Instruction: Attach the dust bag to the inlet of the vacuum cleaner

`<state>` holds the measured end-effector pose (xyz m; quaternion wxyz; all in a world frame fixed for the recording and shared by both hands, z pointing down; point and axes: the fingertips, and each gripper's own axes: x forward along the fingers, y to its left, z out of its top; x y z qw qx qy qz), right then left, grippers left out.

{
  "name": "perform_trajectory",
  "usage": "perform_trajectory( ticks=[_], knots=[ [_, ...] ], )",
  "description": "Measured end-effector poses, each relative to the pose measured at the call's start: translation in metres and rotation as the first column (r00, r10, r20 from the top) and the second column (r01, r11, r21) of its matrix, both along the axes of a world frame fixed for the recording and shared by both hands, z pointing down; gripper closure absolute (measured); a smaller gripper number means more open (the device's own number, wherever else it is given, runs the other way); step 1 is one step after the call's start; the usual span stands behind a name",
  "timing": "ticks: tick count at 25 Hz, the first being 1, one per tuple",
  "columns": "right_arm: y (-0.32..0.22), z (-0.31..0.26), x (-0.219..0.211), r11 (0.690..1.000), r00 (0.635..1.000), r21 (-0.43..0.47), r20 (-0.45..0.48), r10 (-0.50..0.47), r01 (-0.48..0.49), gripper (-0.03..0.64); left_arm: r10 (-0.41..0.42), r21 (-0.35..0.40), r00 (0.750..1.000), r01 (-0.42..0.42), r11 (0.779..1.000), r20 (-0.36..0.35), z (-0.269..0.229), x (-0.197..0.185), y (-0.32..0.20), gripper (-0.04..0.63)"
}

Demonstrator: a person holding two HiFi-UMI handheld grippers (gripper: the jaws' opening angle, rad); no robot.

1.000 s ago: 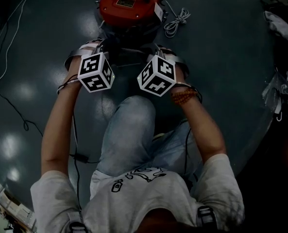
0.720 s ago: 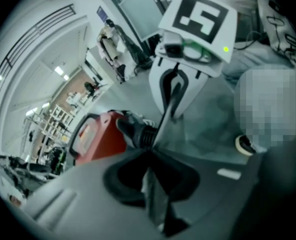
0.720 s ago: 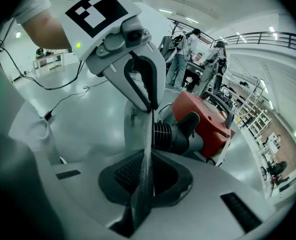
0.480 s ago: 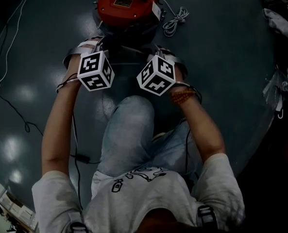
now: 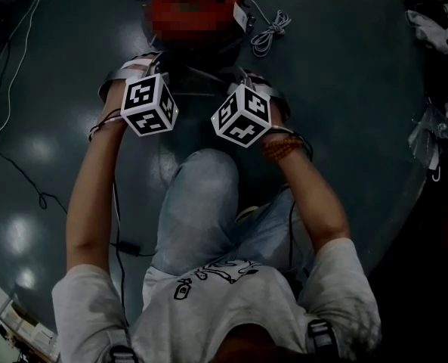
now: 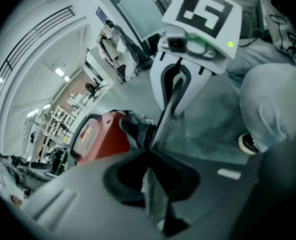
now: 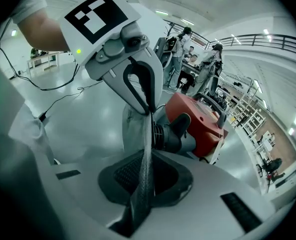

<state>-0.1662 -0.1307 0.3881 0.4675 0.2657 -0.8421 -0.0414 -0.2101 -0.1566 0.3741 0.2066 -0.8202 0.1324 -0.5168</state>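
Observation:
The red vacuum cleaner (image 5: 193, 10) stands on the floor just beyond both grippers. Its black inlet (image 7: 172, 134) sticks out toward me and also shows in the left gripper view as the inlet (image 6: 138, 129). The grey dust bag (image 7: 135, 129) is stretched taut between the grippers, close in front of the inlet. My left gripper (image 6: 152, 194) is shut on one edge of the bag (image 6: 202, 129). My right gripper (image 7: 145, 184) is shut on the opposite edge. In the head view the left gripper (image 5: 152, 89) and the right gripper (image 5: 242, 97) are side by side, and the bag is too dark to make out.
A coiled white cable (image 5: 269, 32) lies right of the vacuum. Thin cables (image 5: 12, 157) run over the floor at left. Plastic bags (image 5: 435, 142) lie at the right edge. The person's knee (image 5: 201, 195) is just behind the grippers. People (image 7: 180, 49) stand far off.
Both grippers keep their place and their hold on the bag. Only the head view has shifted slightly, so the vacuum sits a little higher in it.

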Motion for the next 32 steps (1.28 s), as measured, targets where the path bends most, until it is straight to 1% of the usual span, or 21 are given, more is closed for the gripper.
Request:
perform_trajectory(
  ticks=[4, 9, 12, 14, 17, 19, 20, 21, 22, 23, 24, 25, 27, 28, 30, 32],
  knots=[
    [0.000, 0.000, 0.002, 1.000, 1.000, 0.005, -0.003, 0.003, -0.003, 0.591, -0.009, -0.009, 1.000, 0.009, 1.000, -0.021, 0.001, 0.000, 0.004, 0.554],
    [0.002, -0.001, 0.001, 1.000, 1.000, 0.018, 0.010, -0.001, 0.001, 0.589, -0.027, 0.014, 0.999, 0.027, 1.000, -0.019, 0.000, 0.001, 0.005, 0.544],
    [0.006, -0.001, 0.003, 1.000, 1.000, 0.025, 0.026, 0.000, -0.001, 0.584, -0.060, 0.047, 0.998, 0.061, 0.997, -0.029, -0.004, -0.002, 0.006, 0.500],
    [0.008, -0.004, 0.008, 0.999, 0.999, 0.037, 0.040, 0.011, -0.013, 0.554, -0.089, 0.056, 0.995, 0.092, 0.994, -0.043, -0.007, -0.007, 0.010, 0.485],
    [0.013, -0.013, 0.018, 0.997, 0.997, 0.069, 0.070, 0.038, -0.043, 0.543, -0.143, 0.064, 0.986, 0.148, 0.987, -0.088, -0.012, -0.012, 0.020, 0.485],
    [0.019, -0.023, 0.024, 0.992, 0.993, 0.106, 0.099, 0.062, -0.072, 0.543, -0.186, 0.070, 0.972, 0.197, 0.978, -0.140, -0.019, -0.014, 0.029, 0.488],
    [0.022, -0.029, 0.026, 0.989, 0.990, 0.121, 0.120, 0.074, -0.089, 0.543, -0.208, 0.071, 0.963, 0.222, 0.972, -0.170, -0.024, -0.014, 0.033, 0.502],
    [0.026, -0.036, 0.027, 0.986, 0.986, 0.129, 0.146, 0.084, -0.103, 0.545, -0.228, 0.069, 0.953, 0.246, 0.967, -0.200, -0.028, -0.013, 0.039, 0.532],
    [0.031, -0.042, 0.027, 0.985, 0.979, 0.129, 0.180, 0.092, -0.116, 0.545, -0.247, 0.061, 0.940, 0.268, 0.962, -0.233, -0.031, -0.011, 0.044, 0.588],
    [0.035, -0.049, 0.026, 0.984, 0.970, 0.124, 0.222, 0.100, -0.130, 0.546, -0.268, 0.044, 0.925, 0.290, 0.956, -0.270, -0.035, -0.007, 0.050, 0.591],
    [0.039, -0.057, 0.024, 0.983, 0.956, 0.115, 0.271, 0.110, -0.146, 0.558, -0.292, 0.021, 0.903, 0.314, 0.949, -0.314, -0.039, -0.002, 0.055, 0.592],
    [0.042, -0.064, 0.022, 0.981, 0.938, 0.103, 0.324, 0.121, -0.162, 0.584, -0.320, -0.004, 0.875, 0.343, 0.939, -0.363, -0.044, 0.003, 0.060, 0.592],
    [0.046, -0.074, 0.016, 0.978, 0.899, 0.084, 0.415, 0.139, -0.191, 0.603, -0.383, -0.041, 0.803, 0.411, 0.911, -0.456, -0.054, 0.013, 0.064, 0.592],
    [0.048, -0.076, 0.014, 0.976, 0.883, 0.081, 0.447, 0.146, -0.202, 0.603, -0.412, -0.054, 0.768, 0.445, 0.894, -0.491, -0.057, 0.016, 0.065, 0.592],
    [0.050, -0.080, 0.011, 0.972, 0.850, 0.079, 0.505, 0.152, -0.221, 0.604, -0.461, -0.075, 0.710, 0.503, 0.861, -0.533, -0.060, 0.021, 0.066, 0.592],
    [0.053, -0.083, 0.008, 0.969, 0.812, 0.075, 0.562, 0.155, -0.236, 0.604, -0.504, -0.105, 0.665, 0.545, 0.832, -0.551, -0.058, 0.022, 0.068, 0.592]
  ],
)
